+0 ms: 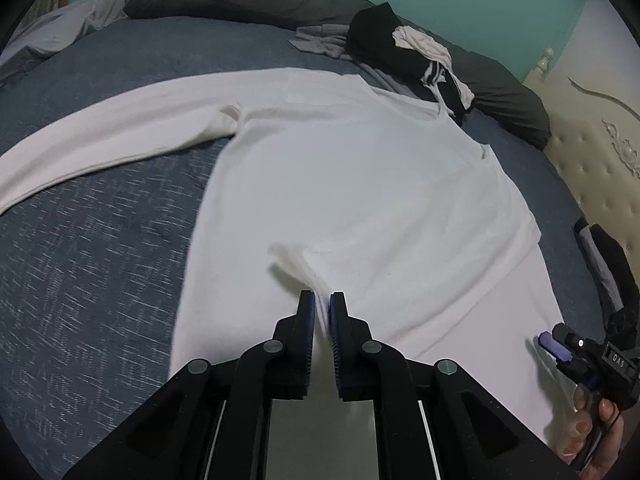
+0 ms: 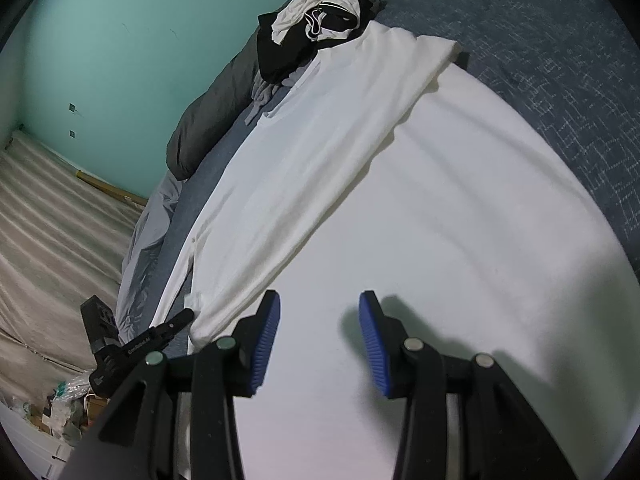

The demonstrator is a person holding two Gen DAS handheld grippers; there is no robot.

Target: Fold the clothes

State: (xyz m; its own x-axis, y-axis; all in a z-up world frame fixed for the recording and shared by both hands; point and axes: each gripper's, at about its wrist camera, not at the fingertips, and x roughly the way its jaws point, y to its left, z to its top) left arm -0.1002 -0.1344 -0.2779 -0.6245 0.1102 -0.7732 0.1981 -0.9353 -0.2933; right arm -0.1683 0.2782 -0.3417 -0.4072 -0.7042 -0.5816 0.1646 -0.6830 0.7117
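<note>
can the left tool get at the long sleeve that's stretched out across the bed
Probably yes. The left tool hovers over the white shirt, and nothing lies between it and the outstretched sleeve on the blue bedspread.

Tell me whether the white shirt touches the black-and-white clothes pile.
Touching: in the right wrist view the white shirt has its far shoulder edge tucked against the clothes pile, no bedcover visible between.

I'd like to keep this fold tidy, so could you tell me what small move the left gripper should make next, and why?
Probably open the left gripper wide and lift it clear: a raised fold of the white shirt runs into its narrow gap, one sleeve already lies folded across the body, and the outstretched sleeve on the blue bedspread waits next.
</note>
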